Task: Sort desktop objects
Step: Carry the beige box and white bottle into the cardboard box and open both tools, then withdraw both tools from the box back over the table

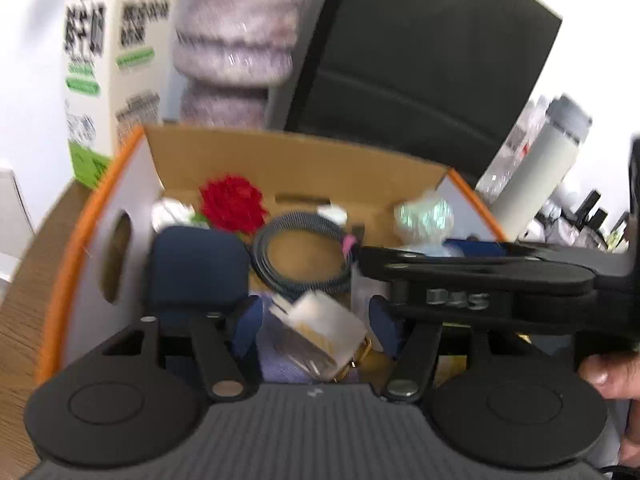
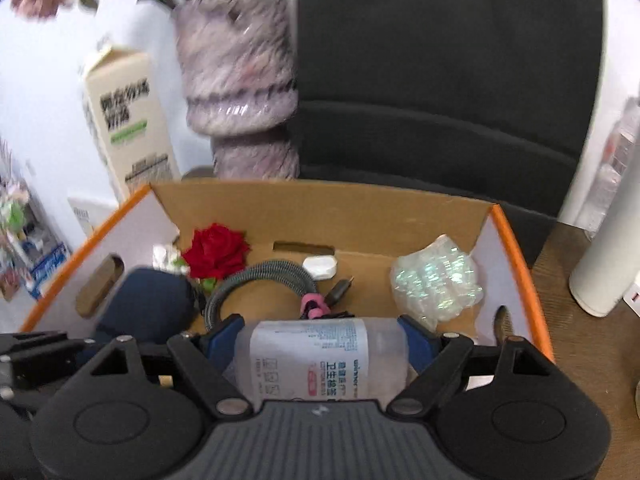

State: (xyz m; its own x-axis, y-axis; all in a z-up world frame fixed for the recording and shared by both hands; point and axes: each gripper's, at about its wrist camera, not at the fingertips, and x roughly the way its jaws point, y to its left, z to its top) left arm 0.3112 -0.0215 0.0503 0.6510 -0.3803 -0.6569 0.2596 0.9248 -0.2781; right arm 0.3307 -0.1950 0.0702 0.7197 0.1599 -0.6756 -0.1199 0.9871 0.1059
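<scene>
An orange-edged cardboard box [image 1: 72,240] [image 2: 516,232] holds a red rose [image 1: 234,202] [image 2: 216,254], a coiled grey cable [image 1: 300,256] [image 2: 256,276], a dark blue case [image 1: 196,266] [image 2: 148,304] and an iridescent wrapped packet [image 1: 424,218] [image 2: 436,280]. My left gripper [image 1: 318,326] is over the box's near side, shut on a small tape roll [image 1: 324,334]. My right gripper [image 2: 320,344] is shut on a clear cotton-swab container [image 2: 316,356] with a white label, held over the box's near edge. The right gripper's body [image 1: 480,276] crosses the left wrist view.
Behind the box stand a white carton [image 1: 116,64] [image 2: 128,120], a mauve ribbed vase [image 1: 236,36] [image 2: 240,80] and a black chair back [image 1: 420,64] [image 2: 444,68]. A white bottle [image 1: 540,164] [image 2: 608,256] stands right of the box on the wooden desk [image 2: 580,344].
</scene>
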